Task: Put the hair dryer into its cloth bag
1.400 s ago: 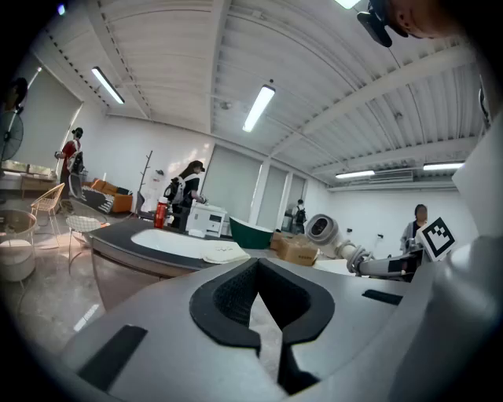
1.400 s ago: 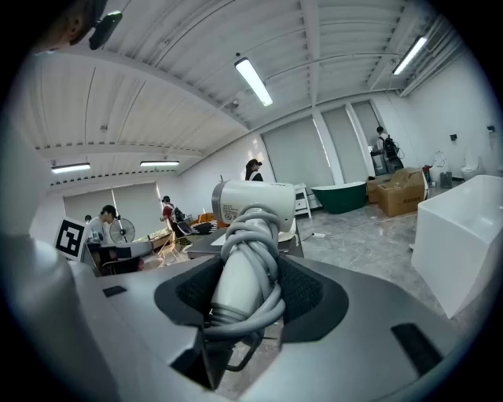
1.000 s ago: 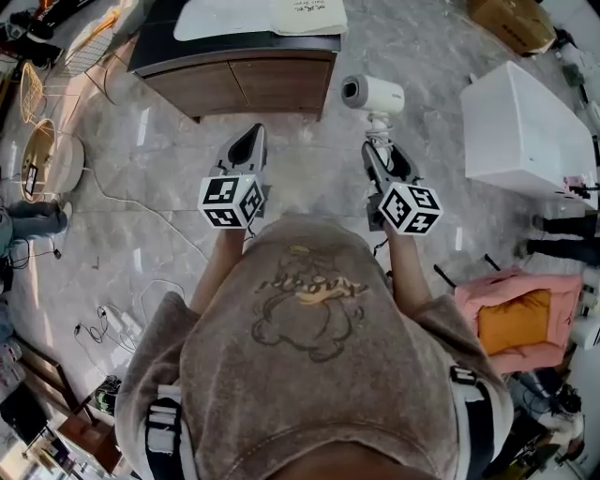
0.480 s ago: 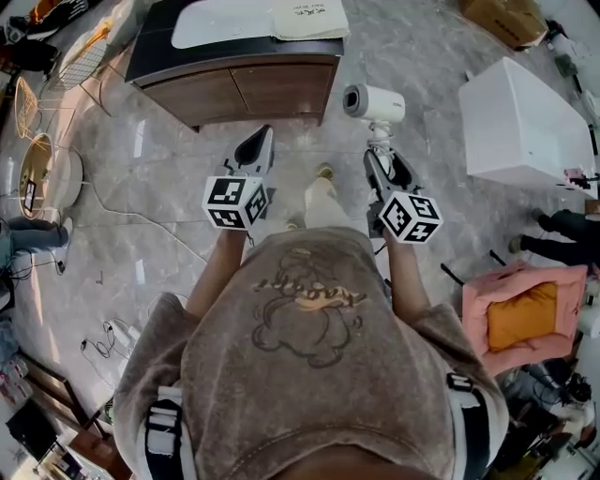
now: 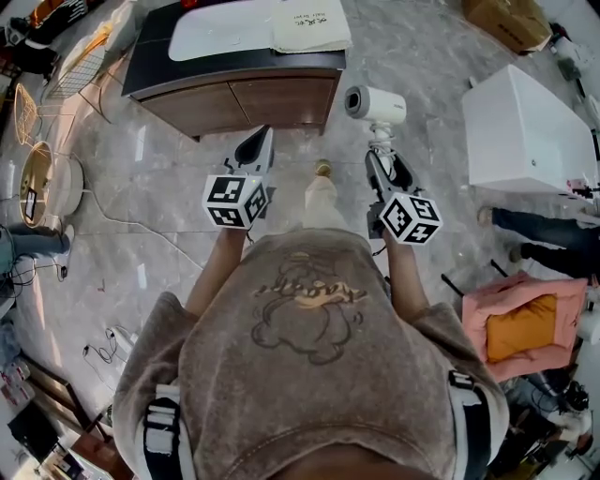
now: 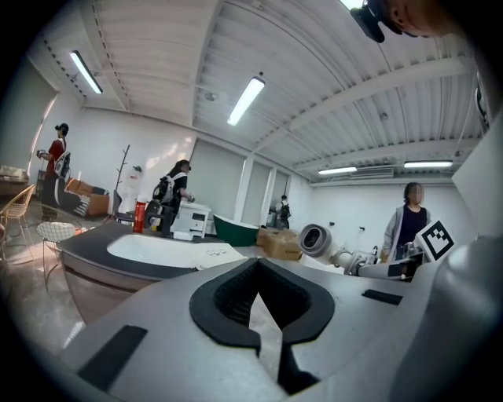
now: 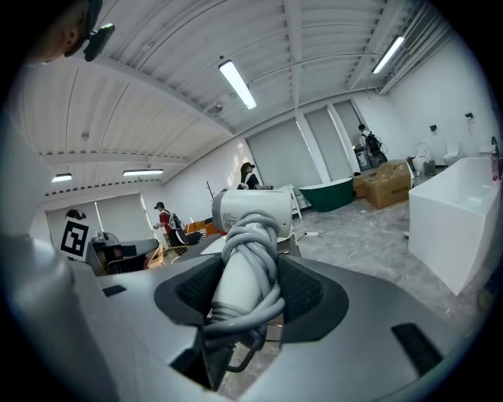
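A white hair dryer [image 5: 375, 101] with its grey cord wound round the handle stands up out of my right gripper [image 5: 381, 157]. In the right gripper view the pads press on the wrapped handle [image 7: 242, 271] from both sides. My left gripper [image 5: 256, 142] is shut and holds nothing; its black pads meet in the left gripper view [image 6: 257, 267]. Both grippers are held level over the marble floor, short of a dark-topped wooden table [image 5: 244, 94]. A flat cream cloth bag [image 5: 309, 23] with print lies on that table, beside a white sheet [image 5: 220, 33].
A white box-shaped tub [image 5: 525, 122] stands at the right, with a bystander's legs [image 5: 544, 234] and a pink cushioned seat [image 5: 520, 323] below it. Wire chairs [image 5: 37, 94] and loose cables [image 5: 112, 337] lie at the left. My own leg [image 5: 322, 199] shows between the grippers.
Both grippers have moved forward toward the table as the person walks; a leg has stepped into view between them. The bystander at the right has shifted. Neither gripper's jaws have changed.
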### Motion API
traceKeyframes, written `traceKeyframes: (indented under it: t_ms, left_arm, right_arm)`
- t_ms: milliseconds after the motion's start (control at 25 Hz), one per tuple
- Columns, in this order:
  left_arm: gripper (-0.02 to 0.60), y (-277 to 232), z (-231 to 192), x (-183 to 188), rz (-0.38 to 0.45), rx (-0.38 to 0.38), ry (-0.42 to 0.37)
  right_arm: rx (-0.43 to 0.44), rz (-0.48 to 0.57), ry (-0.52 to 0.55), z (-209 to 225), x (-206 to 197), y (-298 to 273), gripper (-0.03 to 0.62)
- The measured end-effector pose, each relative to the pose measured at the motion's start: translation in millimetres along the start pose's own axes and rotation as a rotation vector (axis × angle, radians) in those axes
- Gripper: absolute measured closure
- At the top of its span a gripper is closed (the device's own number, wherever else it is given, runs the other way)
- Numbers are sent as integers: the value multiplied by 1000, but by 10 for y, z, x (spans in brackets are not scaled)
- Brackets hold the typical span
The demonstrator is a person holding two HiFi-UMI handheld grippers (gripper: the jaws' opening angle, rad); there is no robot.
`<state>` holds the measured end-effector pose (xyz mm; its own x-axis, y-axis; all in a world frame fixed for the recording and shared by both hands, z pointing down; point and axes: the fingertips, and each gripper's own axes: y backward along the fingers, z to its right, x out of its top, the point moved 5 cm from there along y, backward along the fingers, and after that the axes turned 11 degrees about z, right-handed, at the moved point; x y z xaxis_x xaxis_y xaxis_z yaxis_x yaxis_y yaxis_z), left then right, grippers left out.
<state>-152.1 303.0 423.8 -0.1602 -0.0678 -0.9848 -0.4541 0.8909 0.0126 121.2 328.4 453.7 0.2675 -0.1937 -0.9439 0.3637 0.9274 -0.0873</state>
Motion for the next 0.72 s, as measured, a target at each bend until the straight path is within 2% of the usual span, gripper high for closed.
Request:
traceKeyframes:
  t_ms: [480, 720]
  left_arm:
    - [563, -1320, -555, 101, -17, 27, 1]
    - [563, -1823, -718, 235, -21, 58, 3]
  right_arm:
    - [32, -7, -1, 578, 380, -1313, 373]
    - [58, -25, -6, 834, 586, -1826, 373]
